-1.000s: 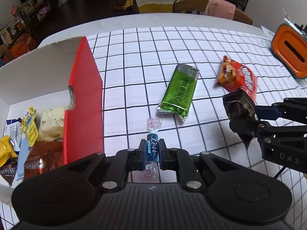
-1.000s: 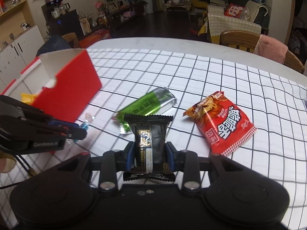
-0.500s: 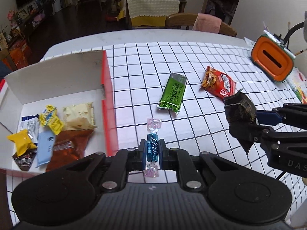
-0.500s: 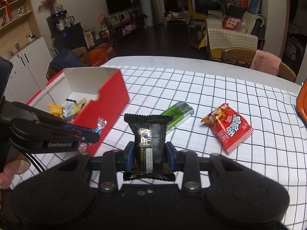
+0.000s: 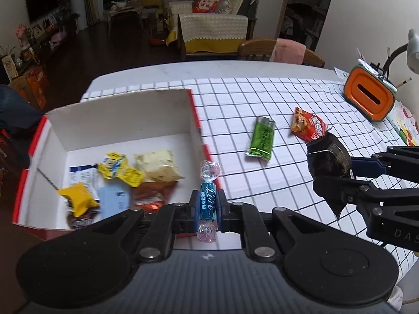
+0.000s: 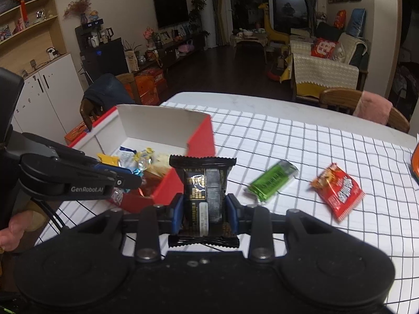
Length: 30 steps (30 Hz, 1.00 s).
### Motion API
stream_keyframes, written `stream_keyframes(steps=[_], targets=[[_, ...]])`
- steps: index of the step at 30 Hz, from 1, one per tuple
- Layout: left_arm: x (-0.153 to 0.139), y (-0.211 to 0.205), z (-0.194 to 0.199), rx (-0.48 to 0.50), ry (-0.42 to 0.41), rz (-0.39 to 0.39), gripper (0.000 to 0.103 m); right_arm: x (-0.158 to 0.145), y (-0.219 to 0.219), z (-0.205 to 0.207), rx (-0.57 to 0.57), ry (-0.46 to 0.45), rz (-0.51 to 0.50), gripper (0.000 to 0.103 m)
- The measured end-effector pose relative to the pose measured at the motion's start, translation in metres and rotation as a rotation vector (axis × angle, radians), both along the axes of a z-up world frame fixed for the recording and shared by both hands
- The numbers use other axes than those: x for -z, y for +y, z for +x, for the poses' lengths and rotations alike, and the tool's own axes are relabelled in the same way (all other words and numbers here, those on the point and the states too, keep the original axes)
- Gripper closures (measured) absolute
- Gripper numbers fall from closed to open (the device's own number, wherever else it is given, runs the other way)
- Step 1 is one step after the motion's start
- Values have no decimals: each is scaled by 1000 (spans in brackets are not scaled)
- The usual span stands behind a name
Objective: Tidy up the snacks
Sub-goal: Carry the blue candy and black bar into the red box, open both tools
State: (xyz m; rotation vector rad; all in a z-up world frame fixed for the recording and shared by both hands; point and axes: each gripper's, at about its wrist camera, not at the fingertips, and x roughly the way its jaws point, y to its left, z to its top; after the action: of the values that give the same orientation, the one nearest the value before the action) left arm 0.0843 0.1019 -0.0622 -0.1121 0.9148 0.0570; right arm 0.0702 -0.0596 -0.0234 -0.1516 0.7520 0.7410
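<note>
My left gripper (image 5: pixel 207 210) is shut on a blue twist-wrapped candy (image 5: pixel 208 198), held in the air beside the near right corner of the red box (image 5: pixel 125 120). The box stands open on the left of the table with several snack packets (image 5: pixel 117 168) inside. My right gripper (image 6: pixel 204 213) is shut on a black snack packet (image 6: pixel 204 191), raised above the checked cloth to the right of the box; it also shows in the left wrist view (image 5: pixel 332 171). A green packet (image 5: pixel 262 137) and a red packet (image 5: pixel 309 127) lie flat on the cloth further right.
An orange and green case (image 5: pixel 369 96) stands at the table's far right edge. Wooden chairs, one with a pink cloth (image 5: pixel 289 51), stand behind the table. A person's hand (image 6: pixel 11 233) grips the left tool. The checked cloth (image 5: pixel 262 99) covers the table.
Both grippers have risen and pulled back with their snacks still held. The box's inside has come fully into view, and the green and red packets now look farther away.
</note>
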Motion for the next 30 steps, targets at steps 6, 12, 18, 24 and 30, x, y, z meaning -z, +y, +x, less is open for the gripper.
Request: stream_keyframes(steps=[6,12,18,24,30], targets=[[-8,32,-13,-14,-21,7,91,-5,30,-10,-10,-11,2,69],[-11,63,-24,-36,-28,18,91,-2,63,-12,-8,-4,-5,69],[-4,96,-24,-81,-20,29,91,5,96,-6,-13,4,-25,69],[5,124,-32,-120,0,44,91,24,136,2,-38,17,-91,69],[13,144,-44,-149,19,44,91,43,169,8,-60,36,-137,69]])
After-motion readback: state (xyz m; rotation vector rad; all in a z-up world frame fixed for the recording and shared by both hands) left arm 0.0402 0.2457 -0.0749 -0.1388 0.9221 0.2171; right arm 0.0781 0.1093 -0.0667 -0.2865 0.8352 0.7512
